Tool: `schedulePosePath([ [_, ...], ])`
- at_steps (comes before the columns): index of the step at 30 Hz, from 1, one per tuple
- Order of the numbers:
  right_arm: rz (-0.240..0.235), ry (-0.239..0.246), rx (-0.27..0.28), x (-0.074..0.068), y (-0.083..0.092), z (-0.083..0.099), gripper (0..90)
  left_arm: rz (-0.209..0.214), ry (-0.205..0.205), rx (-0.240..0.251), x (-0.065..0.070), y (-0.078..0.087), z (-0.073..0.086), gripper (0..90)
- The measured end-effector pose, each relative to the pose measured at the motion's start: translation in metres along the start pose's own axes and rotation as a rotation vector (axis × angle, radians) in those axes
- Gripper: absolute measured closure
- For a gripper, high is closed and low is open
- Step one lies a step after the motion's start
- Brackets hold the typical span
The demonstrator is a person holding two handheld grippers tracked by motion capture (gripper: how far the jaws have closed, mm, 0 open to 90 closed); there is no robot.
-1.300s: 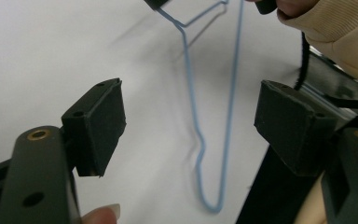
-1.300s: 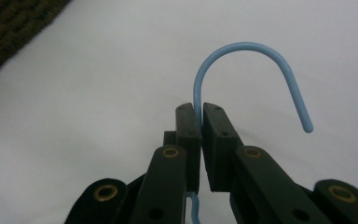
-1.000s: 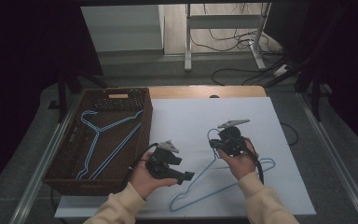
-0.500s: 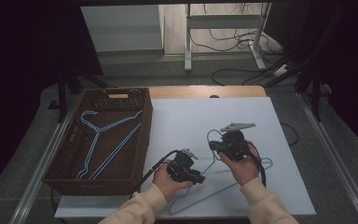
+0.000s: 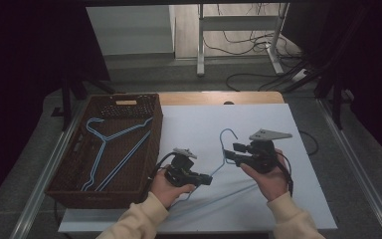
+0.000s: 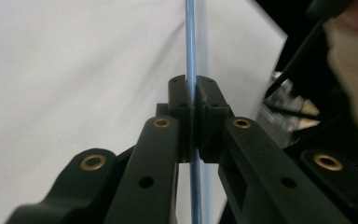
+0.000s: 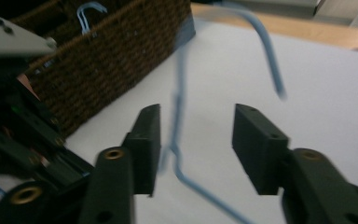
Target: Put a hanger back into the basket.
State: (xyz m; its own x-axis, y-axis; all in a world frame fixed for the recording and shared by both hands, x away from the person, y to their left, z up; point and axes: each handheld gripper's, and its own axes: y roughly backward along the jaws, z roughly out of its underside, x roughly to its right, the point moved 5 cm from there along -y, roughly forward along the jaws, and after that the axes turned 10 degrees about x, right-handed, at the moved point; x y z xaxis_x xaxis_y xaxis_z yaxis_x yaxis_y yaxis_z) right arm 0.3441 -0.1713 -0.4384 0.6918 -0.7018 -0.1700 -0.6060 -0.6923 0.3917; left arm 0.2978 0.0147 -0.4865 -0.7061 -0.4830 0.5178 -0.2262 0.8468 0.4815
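Observation:
A light-blue wire hanger (image 5: 227,131) lies on the white table top (image 5: 189,119), hook toward the far side. My left gripper (image 5: 208,180) has just been closing and is now shut on one arm of the hanger (image 6: 190,42), the wire pinched between its pads. My right gripper (image 5: 230,153) points left at the hanger's neck. Its jaws have just been opening and now stand apart. The neck (image 7: 177,107) passes between them near the left jaw, untouched by the pads, and the hook (image 7: 265,51) curves above my right gripper (image 7: 198,140).
A brown wicker basket (image 5: 153,144) stands at the table's left with blue hangers (image 5: 112,137) lying in it. In the right gripper view its wall (image 7: 107,60) is close by. Cables and a metal stand leg (image 5: 199,50) are on the floor beyond the table.
The left hand has slid right to the hanger and its jaws have closed on the wire. The right gripper's jaws have opened, releasing the neck, and that hand has lifted a little.

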Motion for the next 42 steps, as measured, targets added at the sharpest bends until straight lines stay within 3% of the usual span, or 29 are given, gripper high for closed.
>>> schedulePosePath([
  [5,0.009,0.016,0.076,0.005,0.029,-0.004,43.7,0.027,-0.017,0.07,0.013,0.033,-0.014,86.4],
  [9,0.015,0.033,0.094,0.008,0.043,-0.001,41.3,0.03,-0.025,0.134,0.015,0.067,-0.027,86.3],
  [16,0.014,0.019,0.041,0.019,0.046,0.015,35.6,-0.009,-0.05,0.206,0.002,0.122,-0.038,86.4],
  [24,0.019,0.011,-0.022,0.029,0.038,0.027,33.0,-0.077,-0.034,0.338,-0.027,0.194,-0.043,86.4],
  [29,0.026,0.007,-0.052,0.034,0.035,0.034,32.3,-0.138,-0.036,0.376,-0.055,0.23,-0.041,86.4],
  [33,0.04,0.005,-0.07,0.037,0.033,0.038,32.0,-0.181,-0.002,0.405,-0.079,0.249,-0.033,86.4],
  [42,0.051,0.006,-0.085,0.041,0.031,0.042,32.0,-0.246,0.032,0.412,-0.11,0.272,-0.01,86.5],
])
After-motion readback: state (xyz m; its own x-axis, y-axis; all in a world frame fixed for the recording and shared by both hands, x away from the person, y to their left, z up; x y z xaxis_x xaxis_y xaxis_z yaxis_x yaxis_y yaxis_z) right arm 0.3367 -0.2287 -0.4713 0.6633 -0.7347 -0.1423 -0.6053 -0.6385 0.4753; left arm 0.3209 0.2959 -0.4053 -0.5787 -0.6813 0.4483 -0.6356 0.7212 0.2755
